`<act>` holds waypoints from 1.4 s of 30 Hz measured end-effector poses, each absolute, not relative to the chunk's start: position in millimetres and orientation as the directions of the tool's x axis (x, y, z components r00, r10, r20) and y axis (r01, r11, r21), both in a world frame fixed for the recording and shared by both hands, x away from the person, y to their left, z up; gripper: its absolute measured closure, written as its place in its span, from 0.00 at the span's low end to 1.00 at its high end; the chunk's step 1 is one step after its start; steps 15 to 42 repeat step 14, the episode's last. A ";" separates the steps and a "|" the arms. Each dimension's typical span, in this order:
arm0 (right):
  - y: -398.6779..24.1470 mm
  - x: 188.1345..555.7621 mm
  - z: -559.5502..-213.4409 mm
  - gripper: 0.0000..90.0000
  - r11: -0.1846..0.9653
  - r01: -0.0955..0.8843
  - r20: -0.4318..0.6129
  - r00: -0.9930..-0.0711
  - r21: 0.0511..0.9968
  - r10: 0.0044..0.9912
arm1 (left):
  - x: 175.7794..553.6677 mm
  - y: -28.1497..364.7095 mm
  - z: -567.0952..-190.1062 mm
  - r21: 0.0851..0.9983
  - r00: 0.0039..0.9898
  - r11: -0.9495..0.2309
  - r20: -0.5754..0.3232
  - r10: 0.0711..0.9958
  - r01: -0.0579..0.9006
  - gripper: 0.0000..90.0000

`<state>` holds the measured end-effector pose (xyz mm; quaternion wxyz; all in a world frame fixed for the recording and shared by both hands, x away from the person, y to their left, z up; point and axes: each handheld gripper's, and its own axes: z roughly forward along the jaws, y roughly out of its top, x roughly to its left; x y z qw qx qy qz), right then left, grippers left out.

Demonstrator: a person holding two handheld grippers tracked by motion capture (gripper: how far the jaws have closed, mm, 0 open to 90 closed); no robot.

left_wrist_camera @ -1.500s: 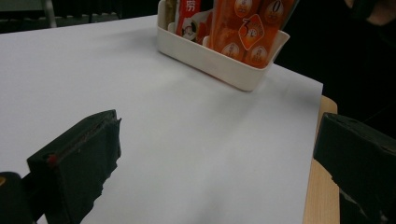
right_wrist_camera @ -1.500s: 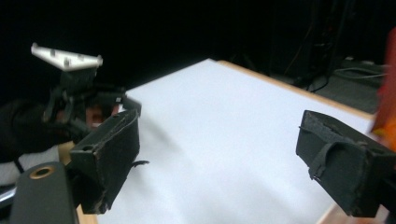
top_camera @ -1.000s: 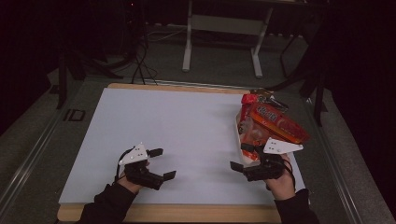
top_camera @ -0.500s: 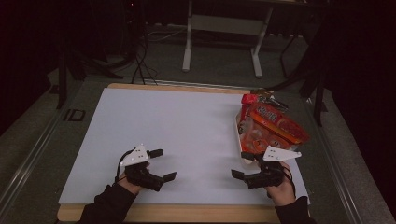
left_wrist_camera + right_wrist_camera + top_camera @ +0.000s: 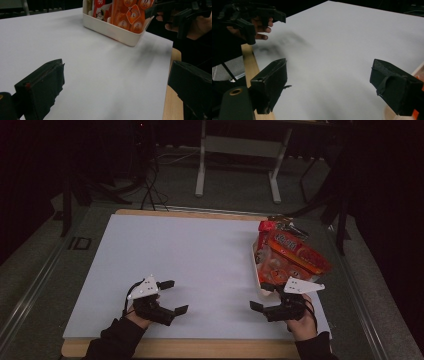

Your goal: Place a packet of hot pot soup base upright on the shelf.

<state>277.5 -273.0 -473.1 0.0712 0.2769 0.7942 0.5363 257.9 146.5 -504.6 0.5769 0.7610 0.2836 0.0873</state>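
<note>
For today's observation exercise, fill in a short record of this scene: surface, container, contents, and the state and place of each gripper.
Surface: white sheet on a wooden table
Container: cream tray at the sheet's right side
Contents: orange and red snack packets, standing above the tray's rim
Left gripper: open, holding nothing, near the front edge at the left
Right gripper: open, holding nothing, just in front of the tray, jaws pointing towards the left gripper
Contact: neither gripper grips the tray or packets
</note>
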 end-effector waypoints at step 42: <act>-274.5 280.7 -476.1 0.16 0.277 0.365 0.180 -0.834 0.889 0.521 | 257.8 148.1 -505.4 0.928 0.820 -0.171 -0.192 0.540 0.330 0.01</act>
